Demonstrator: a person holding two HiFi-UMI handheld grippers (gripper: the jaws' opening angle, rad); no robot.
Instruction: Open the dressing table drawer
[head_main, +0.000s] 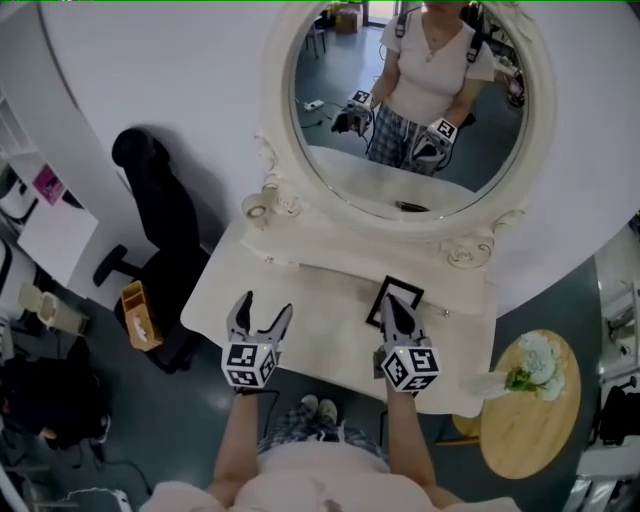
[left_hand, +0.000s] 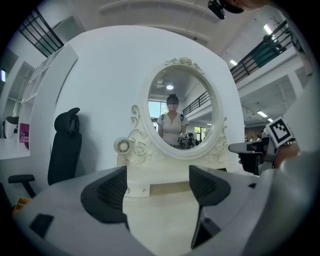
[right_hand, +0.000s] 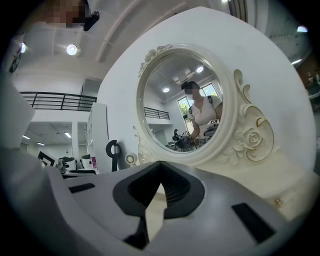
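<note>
The cream dressing table (head_main: 300, 330) stands in front of me, with an oval mirror (head_main: 420, 100) above it. Below the mirror runs a low row of small drawer fronts (left_hand: 136, 189); one small gold knob (right_hand: 276, 202) shows at the right. Any drawer under the tabletop's front edge is hidden in the head view. My left gripper (head_main: 265, 308) (left_hand: 157, 192) hovers open over the left part of the tabletop, empty. My right gripper (head_main: 393, 310) (right_hand: 159, 180) is shut on nothing, above a black frame (head_main: 405, 285) lying on the table.
A black office chair (head_main: 160, 220) stands left of the table, with a small wooden box (head_main: 140, 315) beside it. A round wooden side table (head_main: 530, 420) with white flowers (head_main: 535, 365) is at the right. A small round ornament (head_main: 257, 210) sits by the mirror's left base.
</note>
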